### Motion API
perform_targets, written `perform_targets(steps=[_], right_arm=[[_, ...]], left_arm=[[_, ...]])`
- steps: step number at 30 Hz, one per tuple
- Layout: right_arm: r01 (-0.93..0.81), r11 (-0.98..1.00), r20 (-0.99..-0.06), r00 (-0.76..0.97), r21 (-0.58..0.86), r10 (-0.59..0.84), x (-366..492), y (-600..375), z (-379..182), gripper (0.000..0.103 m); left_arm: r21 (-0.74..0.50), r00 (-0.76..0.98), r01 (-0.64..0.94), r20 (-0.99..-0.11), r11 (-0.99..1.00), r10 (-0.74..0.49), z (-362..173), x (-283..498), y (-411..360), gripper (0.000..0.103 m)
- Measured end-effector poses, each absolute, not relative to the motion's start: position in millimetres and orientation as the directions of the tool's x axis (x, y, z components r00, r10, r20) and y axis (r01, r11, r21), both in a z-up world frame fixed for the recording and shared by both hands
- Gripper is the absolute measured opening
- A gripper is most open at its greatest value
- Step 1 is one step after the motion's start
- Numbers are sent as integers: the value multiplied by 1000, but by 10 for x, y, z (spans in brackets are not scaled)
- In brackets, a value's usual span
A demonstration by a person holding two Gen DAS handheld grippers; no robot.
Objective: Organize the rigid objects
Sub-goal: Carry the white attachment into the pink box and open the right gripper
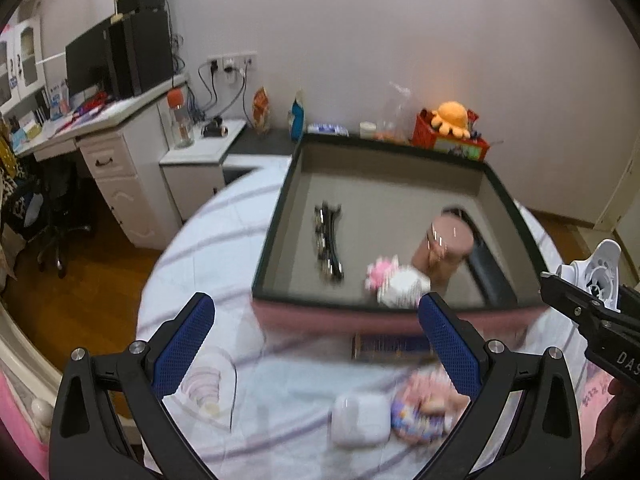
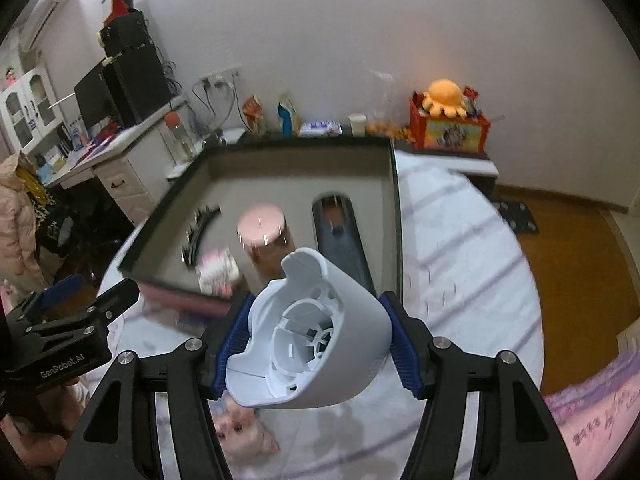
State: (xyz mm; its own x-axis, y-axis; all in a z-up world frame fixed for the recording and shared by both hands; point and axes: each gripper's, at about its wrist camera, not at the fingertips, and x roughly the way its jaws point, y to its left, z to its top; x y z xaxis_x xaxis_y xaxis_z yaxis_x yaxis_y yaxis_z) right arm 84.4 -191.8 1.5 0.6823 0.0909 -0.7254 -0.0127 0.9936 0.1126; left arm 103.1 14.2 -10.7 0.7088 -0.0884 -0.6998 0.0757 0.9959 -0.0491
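Right wrist view: right claw clamped the white hollow plastic shell just short of the dark-rimmed box's near edge; left claw gaped, holding nothing.

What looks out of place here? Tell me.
Nothing looks spilled or broken. The right gripper holds a white shell tilted, open side toward the camera. A white case and small toys lie outside the box.

Plain pale wall behind; wood floor at both sides. White desk with drawers at left, carrying a dark monitor and speakers; wall sockets with cables; orange plush octopus on a red box.
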Motion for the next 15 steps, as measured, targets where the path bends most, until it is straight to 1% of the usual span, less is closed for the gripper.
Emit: perform_targets(steps=[3,7,12,14,15], right_arm=[[-21,995,-721,688,98,86,1071,-1904,40,64],[-17,996,-738,671,87,76,1399,-1929,-60,64],[-44,995,-784,613,90,98,1678,-1852,-322,65],[-52,992,-777,618,111,119,1695,-1844,-340,65],[-50,993,-776,620,106,114,1698,-1841,-339,67]], left_arm=[[-35,724,67,-686,997,-73,-47,1201,126,103],[-34,733,51,-678,998,-60,-30,1424,150,103],[-33,721,38,-692,999,-50,-120,1610,177,103],[-32,713,40,-699,999,-52,-163,1646,171,103],[-33,710,43,-702,999,-54,-176,1655,166,103]])
